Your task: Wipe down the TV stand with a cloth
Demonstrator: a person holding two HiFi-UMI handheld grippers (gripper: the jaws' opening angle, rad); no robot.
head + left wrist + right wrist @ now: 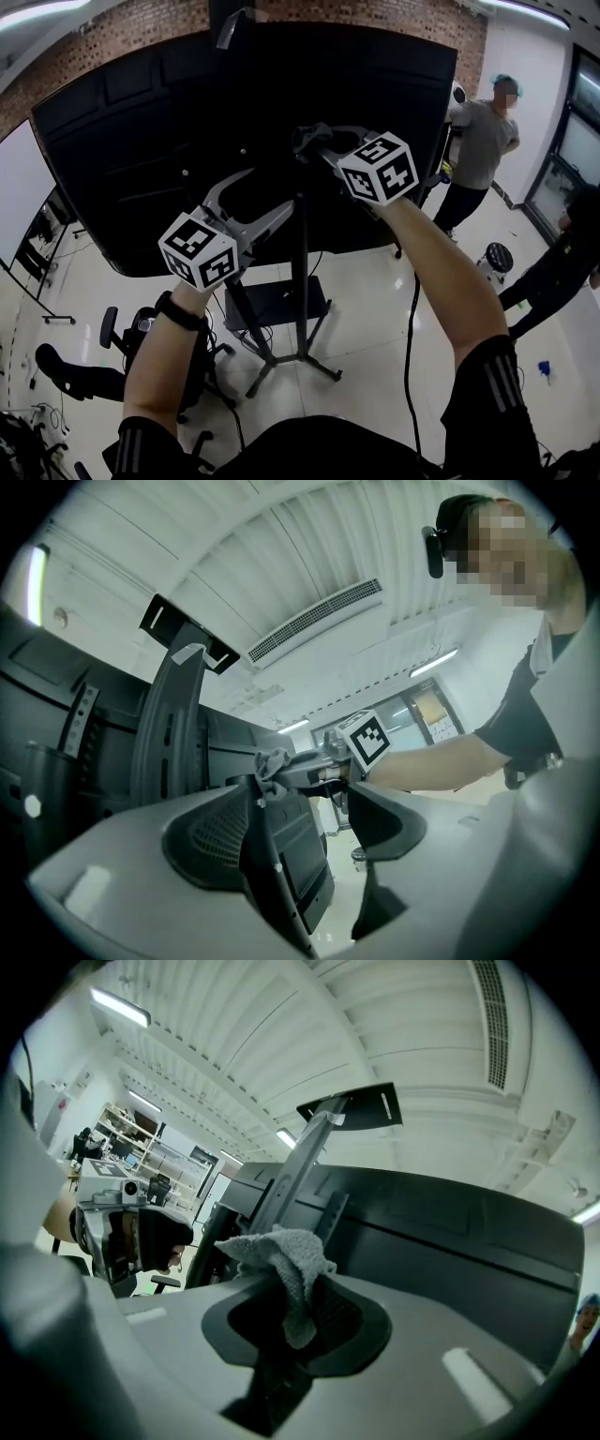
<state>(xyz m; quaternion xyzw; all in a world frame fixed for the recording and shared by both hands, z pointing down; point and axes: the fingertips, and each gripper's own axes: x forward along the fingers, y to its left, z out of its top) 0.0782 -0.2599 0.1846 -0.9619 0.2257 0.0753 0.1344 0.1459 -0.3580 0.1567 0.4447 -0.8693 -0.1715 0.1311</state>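
**Head view and gripper views: two grippers at the back of a TV on its stand**

Head view, far left: an office chair [70, 375] stands on the floor below the left corner of the TV [141, 141], whose black back fills the upper frame. Left gripper [265, 195]: jaws spread wide, holding nothing, just left of the TV stand [302, 281]. In the left gripper view this gripper [295, 829] frames the stand's dark post [281, 855] between its parted jaws; contact cannot be told. Centre: the post runs down past a small shelf [277, 302] to splayed feet on the floor. Right gripper [323, 150]: jaws closed on a grey cloth [305, 139], held at the top of the post, near the lower middle of the TV's back. The right gripper view shows the cloth [286, 1251] pinched between that gripper's [300, 1312] jaws, bunched above them with one corner hanging down. Far right: a person [483, 145] stands well apart.
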